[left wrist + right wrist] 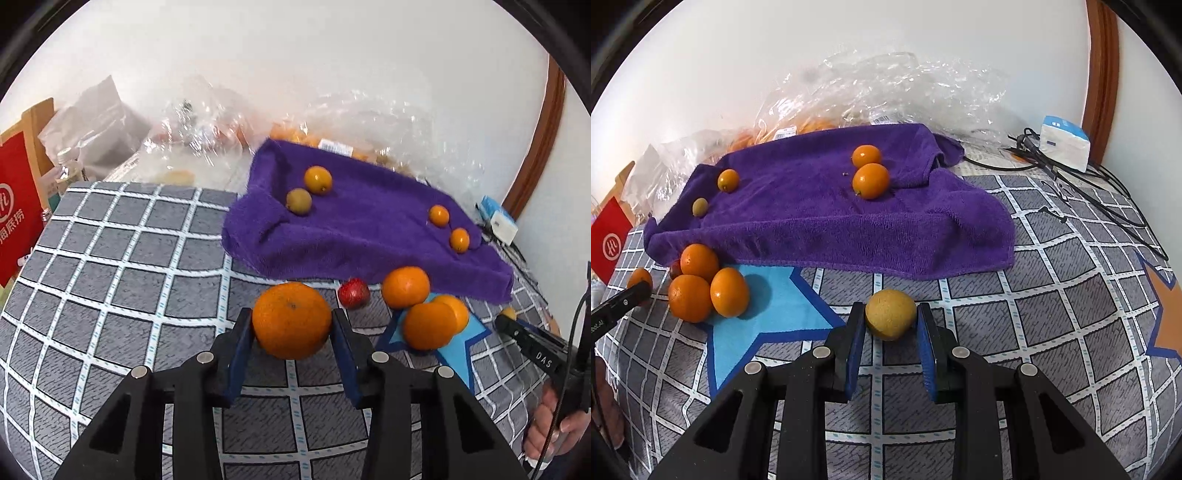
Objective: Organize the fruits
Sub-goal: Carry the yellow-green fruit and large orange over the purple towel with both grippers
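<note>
My left gripper [292, 325] is shut on a large orange [291, 319] above the checked cloth. My right gripper [891, 317] is shut on a small yellow-brown fruit [891, 314]; it also shows in the left wrist view [508, 318]. A purple towel [369, 229] [827, 221] carries small oranges [317, 179] [870, 180] and a small brown-green fruit [298, 201] [700, 206]. Three oranges [406, 287] [729, 291] and a red fruit [353, 293] lie in front of the towel.
Clear plastic bags [886, 92] with more oranges lie behind the towel against the wall. A red paper bag [18, 221] stands at the left. A white box [1063, 142] and black cables [1089, 184] lie at the right.
</note>
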Tool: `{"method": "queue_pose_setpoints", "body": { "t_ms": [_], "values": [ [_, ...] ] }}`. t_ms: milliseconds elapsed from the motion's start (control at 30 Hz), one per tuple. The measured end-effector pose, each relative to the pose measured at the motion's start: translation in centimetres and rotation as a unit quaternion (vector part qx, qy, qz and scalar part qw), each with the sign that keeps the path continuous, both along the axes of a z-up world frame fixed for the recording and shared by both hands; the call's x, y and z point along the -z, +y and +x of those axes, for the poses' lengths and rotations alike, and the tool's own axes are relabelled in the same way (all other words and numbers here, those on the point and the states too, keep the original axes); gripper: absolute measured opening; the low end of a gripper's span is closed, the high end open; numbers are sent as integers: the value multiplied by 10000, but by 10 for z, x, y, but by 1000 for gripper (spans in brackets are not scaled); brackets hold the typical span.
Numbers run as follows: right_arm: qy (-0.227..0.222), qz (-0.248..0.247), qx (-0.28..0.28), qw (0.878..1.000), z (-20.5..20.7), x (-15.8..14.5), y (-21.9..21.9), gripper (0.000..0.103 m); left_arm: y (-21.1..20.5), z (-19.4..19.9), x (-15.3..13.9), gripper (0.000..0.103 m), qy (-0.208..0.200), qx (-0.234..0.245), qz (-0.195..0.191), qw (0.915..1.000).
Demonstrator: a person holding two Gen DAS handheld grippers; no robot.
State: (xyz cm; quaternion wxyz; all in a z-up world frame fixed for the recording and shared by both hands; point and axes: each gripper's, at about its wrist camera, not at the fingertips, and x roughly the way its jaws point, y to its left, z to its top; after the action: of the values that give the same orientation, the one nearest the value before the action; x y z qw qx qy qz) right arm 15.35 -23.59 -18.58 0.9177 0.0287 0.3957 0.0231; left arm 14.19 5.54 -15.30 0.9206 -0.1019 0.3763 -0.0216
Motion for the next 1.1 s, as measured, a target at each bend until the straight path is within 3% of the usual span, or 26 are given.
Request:
{"method": "queue_pose_setpoints", "body": {
  "t_ms": [400, 667, 900, 1100],
  "values": [
    [-272, -88, 4, 9996, -13, -26, 3, 28, 8, -14, -19, 40, -580, -194, -65, 9981],
    [-522, -181, -24, 9985, -10, -51, -6, 28, 9, -16, -41, 40, -533, -220, -176, 9982],
    [-667, -10, 60, 9978, 10, -72, -15, 28, -6, 0, -77, 40, -632, -170, 147, 9978],
    [-921, -182, 152, 9955, 25, -87, -10, 28, -24, 24, -84, 40, -645, -98, 330, 9973]
  ]
}}
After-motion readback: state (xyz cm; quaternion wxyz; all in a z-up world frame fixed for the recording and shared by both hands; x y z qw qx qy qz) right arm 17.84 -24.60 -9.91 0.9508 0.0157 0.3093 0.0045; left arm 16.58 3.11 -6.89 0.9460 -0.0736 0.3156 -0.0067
